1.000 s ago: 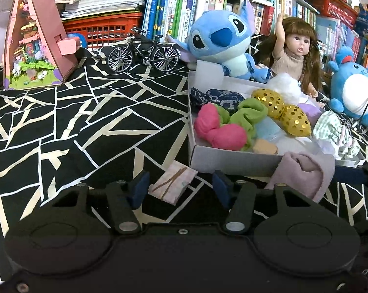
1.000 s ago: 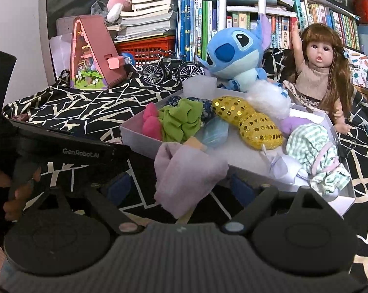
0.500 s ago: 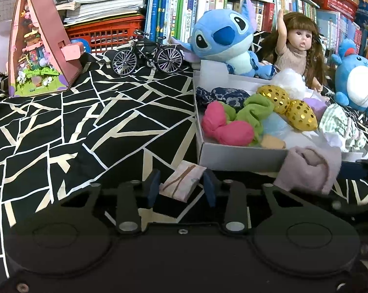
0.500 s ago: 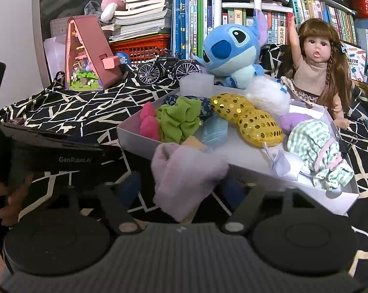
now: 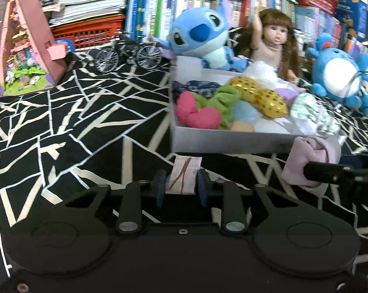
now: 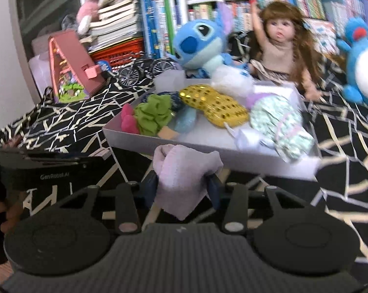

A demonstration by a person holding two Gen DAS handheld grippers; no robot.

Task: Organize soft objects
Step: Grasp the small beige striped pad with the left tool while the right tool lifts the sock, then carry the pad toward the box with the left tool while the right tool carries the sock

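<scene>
- Left wrist view: the left gripper [image 5: 180, 186] pinches a small pink folded cloth [image 5: 183, 179] with brown stripes, both blue pads pressed against its sides. The cloth sits just in front of the white box [image 5: 232, 141], on the near side of its front wall; its lower edge is hidden behind the gripper body.
- Same view, right of the box's front wall: a lilac cloth [image 5: 311, 161] is clamped by a dark finger of the right gripper [image 5: 313, 173], whose body is cut off at the frame edge.
- Inside the box: a pink and green bundle [image 5: 203, 109] and a gold sequin piece [image 5: 259, 95]; items toward the box's right end are blurred.
- Right wrist view: the right gripper [image 6: 182, 186] squeezes the lilac cloth [image 6: 181, 171] between its pads, just in front of the box [image 6: 208, 149]; the cloth covers most of both pads.
- Only this view shows the left gripper's housing from the side [image 6: 49, 168], left of the box, its fingers out of sight.
- Behind the box: a blue plush [image 6: 201, 44] and a doll [image 6: 279, 46], both motion-blurred.
</scene>
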